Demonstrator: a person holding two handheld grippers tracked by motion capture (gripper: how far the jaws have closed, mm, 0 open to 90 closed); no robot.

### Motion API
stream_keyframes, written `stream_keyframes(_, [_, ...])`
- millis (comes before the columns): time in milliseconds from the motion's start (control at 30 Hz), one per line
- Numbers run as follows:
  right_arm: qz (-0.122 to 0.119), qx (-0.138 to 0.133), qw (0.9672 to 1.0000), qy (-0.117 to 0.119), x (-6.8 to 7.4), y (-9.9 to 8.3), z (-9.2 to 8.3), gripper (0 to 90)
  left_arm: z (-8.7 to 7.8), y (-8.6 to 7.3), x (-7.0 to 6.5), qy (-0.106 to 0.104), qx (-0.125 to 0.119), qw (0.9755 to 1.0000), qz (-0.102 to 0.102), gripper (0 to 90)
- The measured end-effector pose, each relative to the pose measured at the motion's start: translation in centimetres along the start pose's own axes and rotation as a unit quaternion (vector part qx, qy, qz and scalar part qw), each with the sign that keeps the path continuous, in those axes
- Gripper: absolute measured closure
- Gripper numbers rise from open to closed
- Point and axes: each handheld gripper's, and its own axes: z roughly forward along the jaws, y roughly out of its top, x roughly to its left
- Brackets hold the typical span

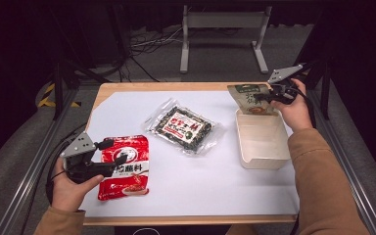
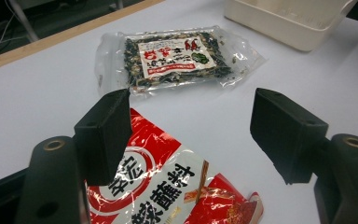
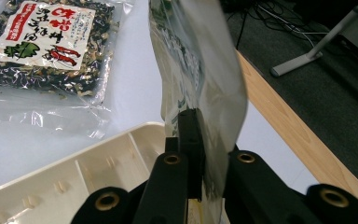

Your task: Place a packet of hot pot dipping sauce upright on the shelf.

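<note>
My right gripper [image 1: 269,98] is shut on a green pouch [image 1: 248,99], held upright over the far end of a cream bin [image 1: 263,157]. In the right gripper view the pouch [image 3: 205,74] stands pinched between the black jaws, above the bin's rim [image 3: 121,135]. My left gripper [image 1: 108,155] stands open over the left part of a red sauce packet [image 1: 127,166] lying flat on the white sheet. The left gripper view shows the red packet [image 2: 168,191] under the spread jaws, untouched. A clear bag of dark dried mix [image 1: 185,126] lies in the middle of the table [image 2: 172,58].
A white sheet [image 1: 196,191] covers the wooden table, whose edge [image 3: 284,126] runs close beside the bin on the right. Metal frame rails [image 1: 34,161] flank both sides. A stand and cables [image 1: 220,29] sit on the floor beyond the table.
</note>
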Motion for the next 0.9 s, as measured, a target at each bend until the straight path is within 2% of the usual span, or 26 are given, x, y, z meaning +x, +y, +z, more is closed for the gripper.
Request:
stream_keyframes(267, [0.012, 0.01, 0.9999, -0.003, 0.2, -0.5, 0.6, 88.2, 0.1, 0.1, -0.1, -0.002, -0.002, 1.0, 0.0, 29.7])
stream_keyframes(367, [0.036, -0.007, 0.9993, -0.006, 0.0, -1.4, 0.6, 88.8, 0.2, 0.2, 0.0, -0.003, -0.002, 1.0, 0.003, 29.7])
stream_keyframes(400, [0.036, -0.007, 0.9993, -0.006, 0.0, -1.4, 0.6, 88.8, 0.2, 0.2, 0.0, -0.003, -0.002, 1.0, 0.003, 29.7])
stream_keyframes(700, [0.07, 0.014, 0.9968, -0.037, -0.1, -2.4, 0.3, 87.8, 0.6, 0.4, -0.1, -0.007, 0.0, 1.0, 0.004, 29.7])
stream_keyframes(900, [0.078, 0.028, 0.9954, -0.048, 0.1, -2.7, 0.4, 87.9, 0.8, 0.5, -0.1, -0.012, 0.0, 0.9999, 0.006, 29.7])
